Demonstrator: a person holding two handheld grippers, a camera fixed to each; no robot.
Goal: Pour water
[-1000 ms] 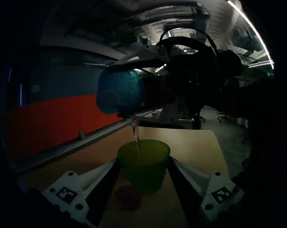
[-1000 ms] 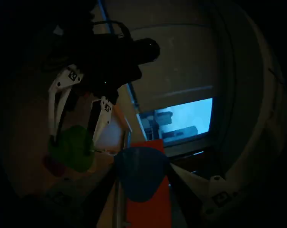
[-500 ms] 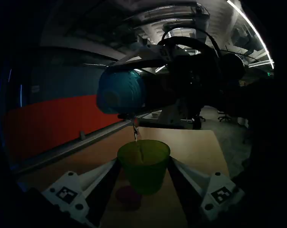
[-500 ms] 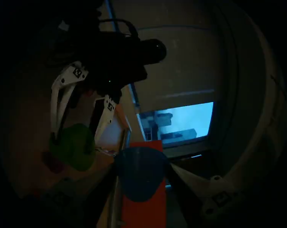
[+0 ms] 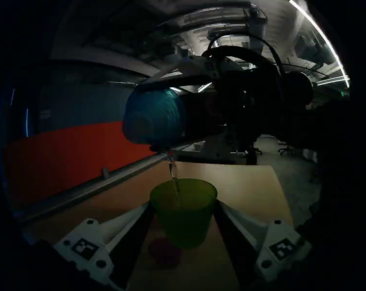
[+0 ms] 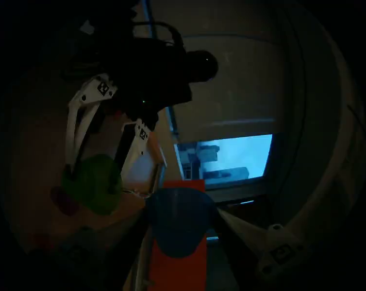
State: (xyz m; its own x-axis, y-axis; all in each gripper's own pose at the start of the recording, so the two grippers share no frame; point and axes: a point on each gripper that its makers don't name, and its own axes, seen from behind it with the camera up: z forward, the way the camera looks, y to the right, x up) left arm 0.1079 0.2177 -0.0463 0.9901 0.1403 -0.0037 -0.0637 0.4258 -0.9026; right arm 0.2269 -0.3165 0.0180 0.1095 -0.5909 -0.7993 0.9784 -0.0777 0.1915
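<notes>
In the dim left gripper view a green cup (image 5: 184,212) stands upright on the wooden table (image 5: 241,182), with my left gripper (image 5: 183,218) shut on its sides. Above it the right gripper (image 5: 158,114) holds a blue cup (image 5: 154,116) tipped on its side, and a thin stream of water (image 5: 173,174) runs from its rim into the green cup. In the right gripper view the blue cup (image 6: 179,220) sits between my right gripper (image 6: 180,225) fingers. The green cup (image 6: 93,183) and the left gripper (image 6: 93,179) lie beyond it at the left.
A small dark red round thing (image 5: 163,251) lies on the table just left of the green cup's base, also seen as a red blob (image 6: 64,200). A red wall panel (image 5: 71,155) runs along the table's left edge. Office chairs (image 5: 285,148) stand far right.
The blue cup stays tipped and the water keeps running into the green cup. The right gripper's view has shifted slightly; the left gripper and green cup hold still.
</notes>
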